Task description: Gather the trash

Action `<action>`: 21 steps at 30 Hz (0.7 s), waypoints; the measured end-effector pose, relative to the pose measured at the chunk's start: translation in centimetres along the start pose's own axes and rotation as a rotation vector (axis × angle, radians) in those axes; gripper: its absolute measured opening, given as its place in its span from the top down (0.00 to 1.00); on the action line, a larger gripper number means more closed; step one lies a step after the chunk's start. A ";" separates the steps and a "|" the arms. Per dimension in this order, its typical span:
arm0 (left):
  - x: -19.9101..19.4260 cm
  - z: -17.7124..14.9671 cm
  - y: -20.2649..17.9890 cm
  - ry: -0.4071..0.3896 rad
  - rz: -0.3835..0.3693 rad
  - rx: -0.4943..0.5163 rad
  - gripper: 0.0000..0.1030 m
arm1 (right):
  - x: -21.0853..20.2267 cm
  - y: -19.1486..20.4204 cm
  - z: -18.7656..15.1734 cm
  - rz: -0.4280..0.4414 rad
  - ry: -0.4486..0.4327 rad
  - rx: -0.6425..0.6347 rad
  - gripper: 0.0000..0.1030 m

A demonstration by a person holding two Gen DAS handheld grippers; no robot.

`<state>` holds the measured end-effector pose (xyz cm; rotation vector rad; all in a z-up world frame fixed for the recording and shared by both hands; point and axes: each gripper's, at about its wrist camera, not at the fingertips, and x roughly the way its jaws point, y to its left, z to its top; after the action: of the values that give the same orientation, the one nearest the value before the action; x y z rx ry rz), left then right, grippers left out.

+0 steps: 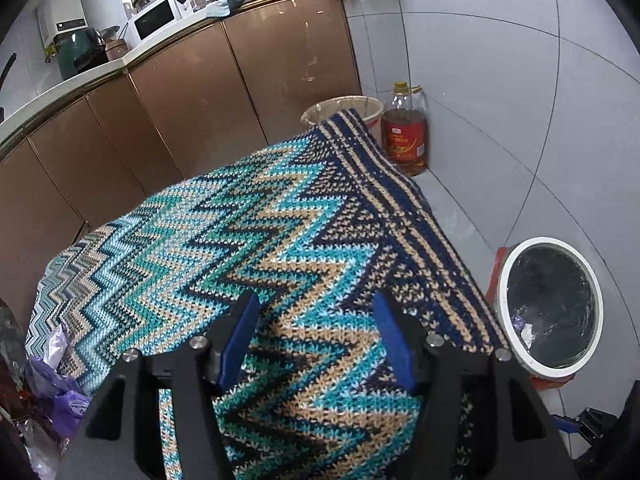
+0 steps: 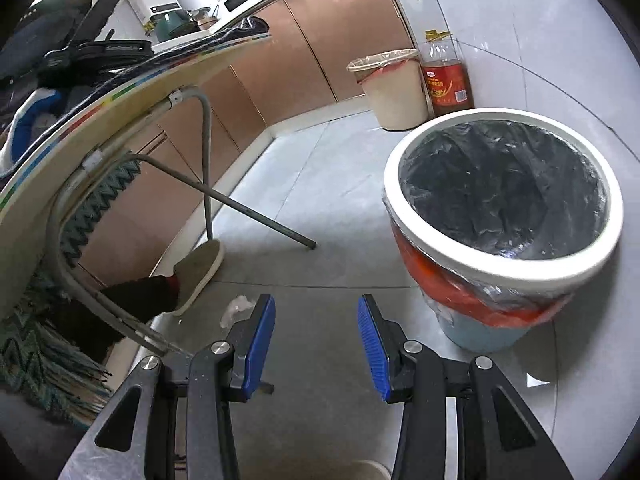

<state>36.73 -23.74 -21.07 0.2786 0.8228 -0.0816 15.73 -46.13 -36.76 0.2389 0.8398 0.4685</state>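
My left gripper (image 1: 316,320) is open and empty above a table covered by a zigzag knitted cloth (image 1: 248,240). Purple and clear plastic trash (image 1: 52,384) lies at the table's left edge. A white-rimmed bin with a black liner (image 1: 550,306) stands on the floor to the right; a scrap of white trash (image 1: 528,334) lies inside. My right gripper (image 2: 316,324) is open and empty, low over the floor, left of the same bin (image 2: 504,208). A crumpled white wrapper (image 2: 238,308) lies on the floor just left of its left fingertip.
A cream bin (image 2: 394,88) and an oil bottle (image 2: 446,80) stand by the far wall. Brown cabinets (image 1: 180,100) run along the left. The folding table's legs (image 2: 248,212), hanging cloth and a slippered foot (image 2: 200,272) are at left in the right wrist view.
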 end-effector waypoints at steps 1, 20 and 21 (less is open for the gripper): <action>0.0 0.0 0.1 0.001 0.003 -0.001 0.43 | -0.3 -0.1 -0.3 -0.005 0.001 0.004 0.61; 0.3 0.1 -0.2 0.007 0.044 -0.004 0.37 | -1.7 -1.7 -3.9 -0.029 0.031 0.063 0.61; 0.3 0.1 -0.2 0.006 0.045 -0.003 0.37 | -1.7 -1.6 -3.9 -0.028 0.031 0.058 0.61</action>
<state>36.99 -23.99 -21.27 0.2941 0.8223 -0.0375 12.32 -48.29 -38.79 0.2731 0.8866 0.4227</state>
